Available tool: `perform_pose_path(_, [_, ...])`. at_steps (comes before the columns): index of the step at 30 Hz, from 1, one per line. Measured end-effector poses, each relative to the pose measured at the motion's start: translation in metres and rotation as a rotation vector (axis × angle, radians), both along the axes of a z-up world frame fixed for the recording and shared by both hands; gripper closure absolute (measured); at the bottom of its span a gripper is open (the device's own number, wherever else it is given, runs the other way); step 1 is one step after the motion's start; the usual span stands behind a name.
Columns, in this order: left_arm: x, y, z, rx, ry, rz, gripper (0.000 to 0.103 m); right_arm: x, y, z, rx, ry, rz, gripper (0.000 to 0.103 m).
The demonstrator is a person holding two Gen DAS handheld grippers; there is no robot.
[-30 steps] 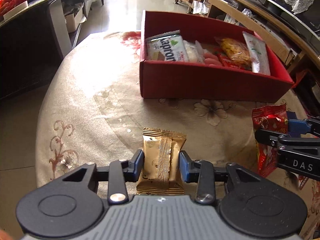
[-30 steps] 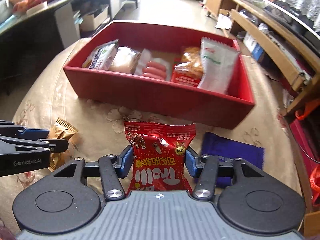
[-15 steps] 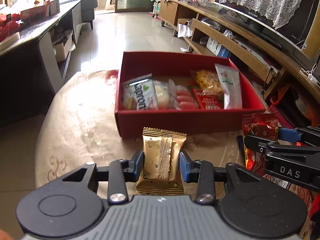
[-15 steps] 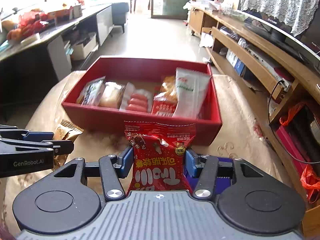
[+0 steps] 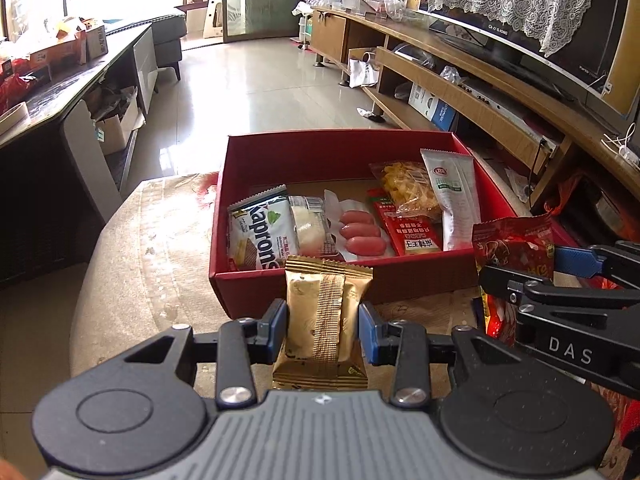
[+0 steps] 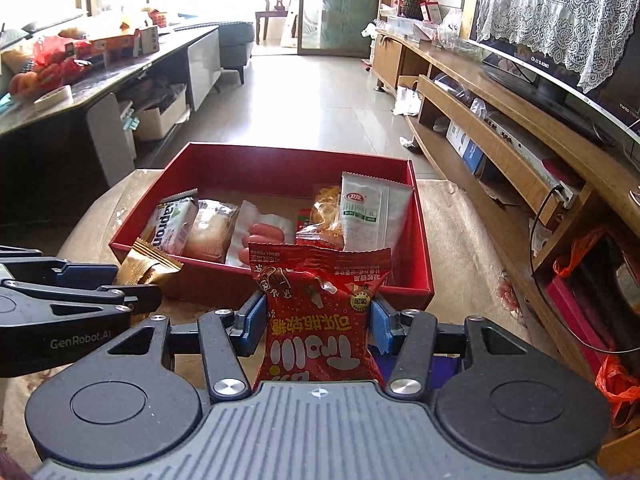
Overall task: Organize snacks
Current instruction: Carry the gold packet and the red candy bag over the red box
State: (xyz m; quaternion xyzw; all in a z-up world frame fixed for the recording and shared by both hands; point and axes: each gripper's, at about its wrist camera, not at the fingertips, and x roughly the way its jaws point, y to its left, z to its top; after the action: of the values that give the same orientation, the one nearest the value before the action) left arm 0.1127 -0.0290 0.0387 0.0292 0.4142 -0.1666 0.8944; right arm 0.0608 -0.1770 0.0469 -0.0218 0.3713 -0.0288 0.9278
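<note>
My left gripper (image 5: 322,330) is shut on a gold snack packet (image 5: 322,320), held above the table in front of the red box (image 5: 256,276). Between the blue pads of my right gripper (image 6: 318,326) sits a red snack bag (image 6: 320,312), gripped and lifted. In the left wrist view the right gripper (image 5: 520,276) and its red bag (image 5: 512,244) show at the right. The right wrist view has the left gripper (image 6: 132,280) and gold packet (image 6: 146,268) at its left. The box holds a Kaprons wafer pack (image 5: 262,236), sausages (image 5: 360,236), a white-green pouch (image 5: 454,196) and other snacks.
The box stands on a round table with a beige floral cloth (image 5: 160,248). A blue packet (image 6: 448,362) lies on the cloth, mostly hidden behind my right gripper. A wooden TV stand (image 6: 500,136) runs along the right, a dark counter (image 6: 80,84) along the left.
Both grippers have risen with their packets and tipped up, so the red box sits lower in both views and more of the room shows beyond it.
</note>
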Motion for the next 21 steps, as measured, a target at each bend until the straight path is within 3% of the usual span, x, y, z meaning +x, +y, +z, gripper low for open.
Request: perform_pose_path(21, [0.0054,-0.0028,0.0035,0.013,-0.014,0.006,0.07,0.0014,-0.0027,0.0025,0.004,-0.019,-0.014,0.043])
